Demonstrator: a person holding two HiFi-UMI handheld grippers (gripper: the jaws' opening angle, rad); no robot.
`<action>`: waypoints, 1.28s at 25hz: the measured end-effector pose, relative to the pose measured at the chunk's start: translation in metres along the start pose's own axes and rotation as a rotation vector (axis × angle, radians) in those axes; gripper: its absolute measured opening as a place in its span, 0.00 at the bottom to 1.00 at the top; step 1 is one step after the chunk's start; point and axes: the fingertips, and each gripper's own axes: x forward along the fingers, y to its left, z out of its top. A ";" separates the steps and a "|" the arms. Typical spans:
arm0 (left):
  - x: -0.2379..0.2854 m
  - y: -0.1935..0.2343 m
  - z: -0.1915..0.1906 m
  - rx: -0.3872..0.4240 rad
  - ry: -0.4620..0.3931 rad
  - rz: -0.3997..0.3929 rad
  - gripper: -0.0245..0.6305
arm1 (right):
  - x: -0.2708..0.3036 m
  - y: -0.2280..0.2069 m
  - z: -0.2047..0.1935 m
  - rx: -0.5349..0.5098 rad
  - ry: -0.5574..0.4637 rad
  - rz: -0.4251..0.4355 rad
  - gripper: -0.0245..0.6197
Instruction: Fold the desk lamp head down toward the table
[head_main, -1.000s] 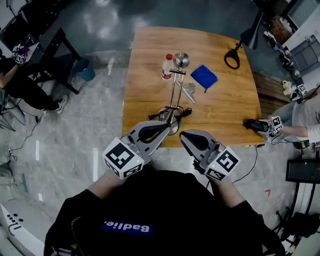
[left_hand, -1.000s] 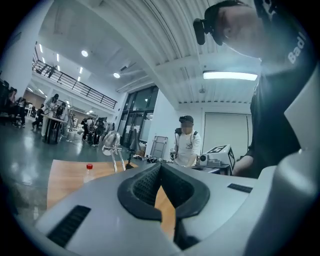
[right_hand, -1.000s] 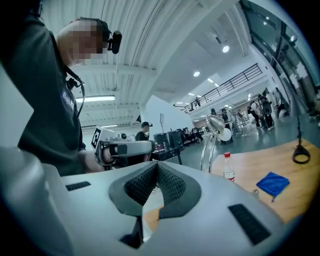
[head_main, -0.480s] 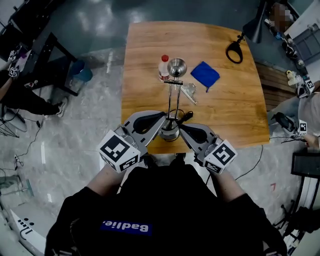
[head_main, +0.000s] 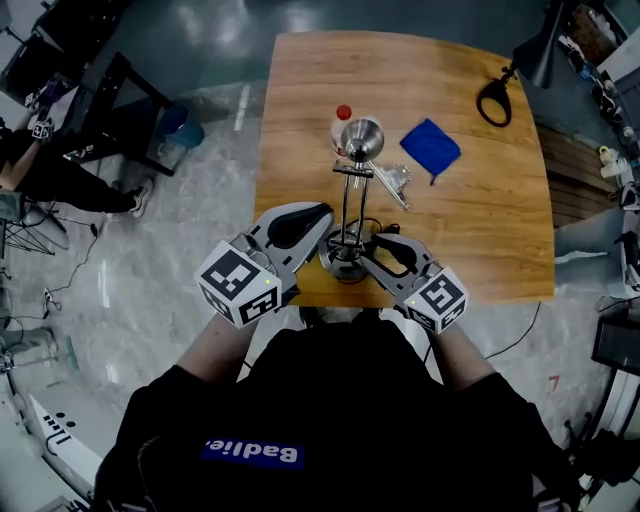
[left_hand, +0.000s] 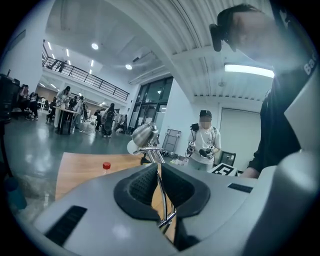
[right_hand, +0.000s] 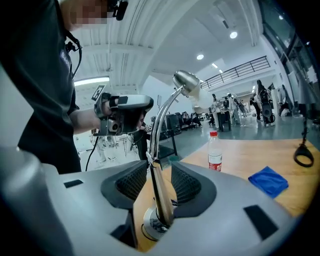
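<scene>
Chrome desk lamp (head_main: 349, 205) stands upright near the front edge of the wooden table (head_main: 480, 240). Its head (head_main: 362, 136) is raised beside a red-capped bottle (head_main: 342, 120), with a blue cloth (head_main: 431, 146) near.

Only the head view shows both tools flanking the lamp, the left gripper (head_main: 325, 213) on one side and the right gripper (head_main: 368, 243) on the other. Only the right gripper view shows the round base (right_hand: 149, 226) sitting low between that gripper's jaws, with the lower stem (right_hand: 161, 195) rising through the gap. Those jaws are opening, and bare space shows on each side of the stem, so the pads do not press it.

The left gripper view alone takes in a person in a white shirt (left_hand: 205, 144) beyond the table. In that view the jaws are drawn together, and the lamp's thin rods line up in the narrow slit between them. Whether the pads pinch a rod I cannot tell.

A second ago both grippers hung back at the table's front edge, short of the lamp; now they sit at its stem.
</scene>
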 end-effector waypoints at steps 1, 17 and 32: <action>0.002 0.002 0.000 -0.006 0.004 -0.003 0.06 | 0.003 -0.001 -0.004 -0.008 0.014 0.007 0.26; 0.043 0.016 -0.012 -0.305 0.126 -0.189 0.21 | 0.050 0.007 -0.040 -0.251 0.141 0.061 0.30; 0.053 0.020 -0.016 -0.504 0.120 -0.298 0.09 | 0.054 0.004 -0.040 -0.284 0.136 0.047 0.22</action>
